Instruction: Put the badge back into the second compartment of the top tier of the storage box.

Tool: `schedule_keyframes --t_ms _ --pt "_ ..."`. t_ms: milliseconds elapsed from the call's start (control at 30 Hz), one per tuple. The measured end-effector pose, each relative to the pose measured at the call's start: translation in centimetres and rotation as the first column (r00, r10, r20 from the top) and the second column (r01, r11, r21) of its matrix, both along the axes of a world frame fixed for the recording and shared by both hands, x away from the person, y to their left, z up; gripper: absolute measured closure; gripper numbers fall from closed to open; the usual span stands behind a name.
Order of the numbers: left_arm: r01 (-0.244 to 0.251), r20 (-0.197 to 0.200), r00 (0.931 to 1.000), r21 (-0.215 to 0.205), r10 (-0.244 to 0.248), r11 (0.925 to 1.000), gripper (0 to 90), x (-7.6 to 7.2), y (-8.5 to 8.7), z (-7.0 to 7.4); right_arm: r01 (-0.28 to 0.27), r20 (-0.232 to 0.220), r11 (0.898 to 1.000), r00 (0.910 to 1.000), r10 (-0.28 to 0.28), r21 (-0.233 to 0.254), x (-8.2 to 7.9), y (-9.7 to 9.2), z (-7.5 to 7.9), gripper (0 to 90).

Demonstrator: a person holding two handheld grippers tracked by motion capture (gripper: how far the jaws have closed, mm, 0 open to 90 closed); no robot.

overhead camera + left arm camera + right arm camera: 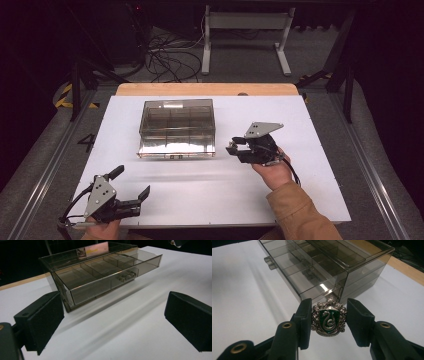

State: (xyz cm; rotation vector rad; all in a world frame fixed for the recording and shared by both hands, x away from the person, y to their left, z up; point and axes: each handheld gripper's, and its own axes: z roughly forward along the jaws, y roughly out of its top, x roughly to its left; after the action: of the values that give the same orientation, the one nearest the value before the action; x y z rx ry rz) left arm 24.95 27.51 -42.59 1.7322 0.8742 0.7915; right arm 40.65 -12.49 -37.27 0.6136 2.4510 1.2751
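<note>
1. High view: a white table point(210, 192) carries a smoky transparent organiser box point(177, 127) at its middle, toward the far side, with a strip of bare wood point(207, 89) along the far edge behind it.
2. The box's drawer point(100, 280) is pulled partly out toward the near side. Thin partitions divide it into compartments, and a small clear handle point(127, 275) sits on its front wall.
3. The left gripper point(131, 184) lies at the near left corner of the table, held in the person's left hand point(102, 230). It is well apart from the box.
4. Left gripper view: its two black jaws stand wide apart, released, with nothing between them and only bare table under the gap. The box lies beyond them, drawer front turned toward the camera.
5. The right gripper point(233, 146) is held by the right hand point(274, 172), in a tan sleeve point(300, 215), just beside the box's near right corner, its jaws pointing left toward the box.
6. Right gripper view: the jaws are clenched on a metal crest badge point(328, 317), silver-edged with a green shield bearing a silver snake. Each jaw presses one side of the badge.
7. The badge is held off the table, near the right corner of the open drawer but outside it.
</note>
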Motion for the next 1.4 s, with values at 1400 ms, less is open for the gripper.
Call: schedule_keyframes --t_ms 1400 --pt "0.007 -0.001 1.0 0.003 -0.007 1.0 3.3 0.0 0.0 0.0 -0.102 0.002 0.995 0.9948 0.102 0.003 1.6 6.4 3.1 57.2"
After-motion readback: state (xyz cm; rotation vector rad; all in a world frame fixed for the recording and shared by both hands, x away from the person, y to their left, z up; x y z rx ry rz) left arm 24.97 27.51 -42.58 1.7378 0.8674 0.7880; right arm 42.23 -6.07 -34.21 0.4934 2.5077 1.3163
